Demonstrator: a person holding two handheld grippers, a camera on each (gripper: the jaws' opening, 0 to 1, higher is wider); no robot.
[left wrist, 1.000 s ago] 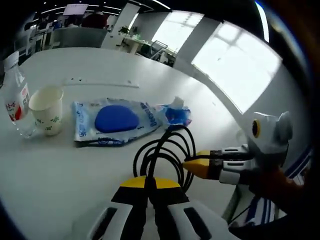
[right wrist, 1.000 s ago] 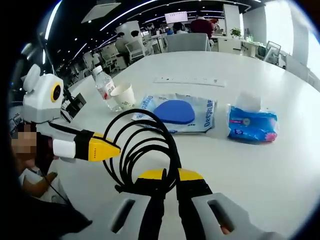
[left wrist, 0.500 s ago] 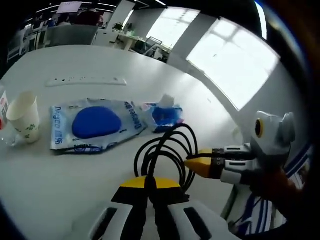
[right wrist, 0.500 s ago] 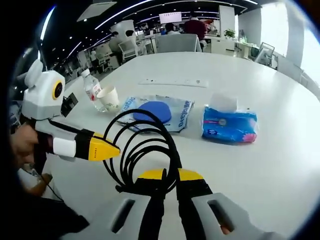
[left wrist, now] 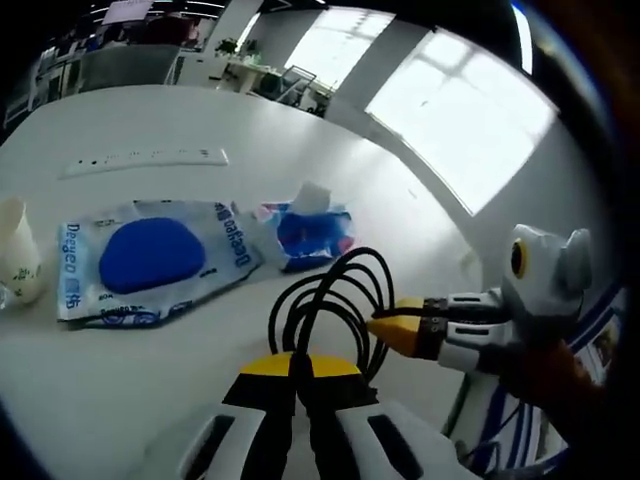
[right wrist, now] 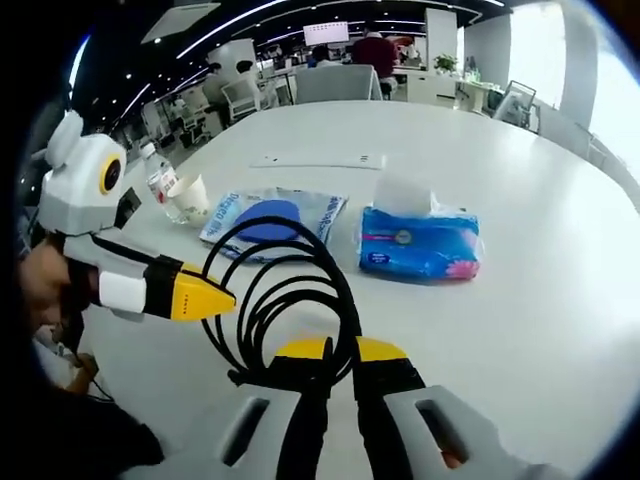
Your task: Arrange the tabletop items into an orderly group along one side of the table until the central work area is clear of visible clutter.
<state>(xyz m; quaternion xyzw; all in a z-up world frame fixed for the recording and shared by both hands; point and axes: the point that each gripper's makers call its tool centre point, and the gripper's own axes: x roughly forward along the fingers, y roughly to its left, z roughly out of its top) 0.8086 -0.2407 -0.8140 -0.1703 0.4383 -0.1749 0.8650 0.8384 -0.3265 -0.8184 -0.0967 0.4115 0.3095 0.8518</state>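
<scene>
Both grippers, left [left wrist: 297, 372] and right [right wrist: 331, 357], stay clamped on the coiled cable [right wrist: 285, 300], held above the desk's [right wrist: 520, 250] near edge. Over the last second they have swung toward the tissue pack [right wrist: 418, 243]; the wipes [right wrist: 270, 214] and cup [right wrist: 190, 195] await grouping.
</scene>
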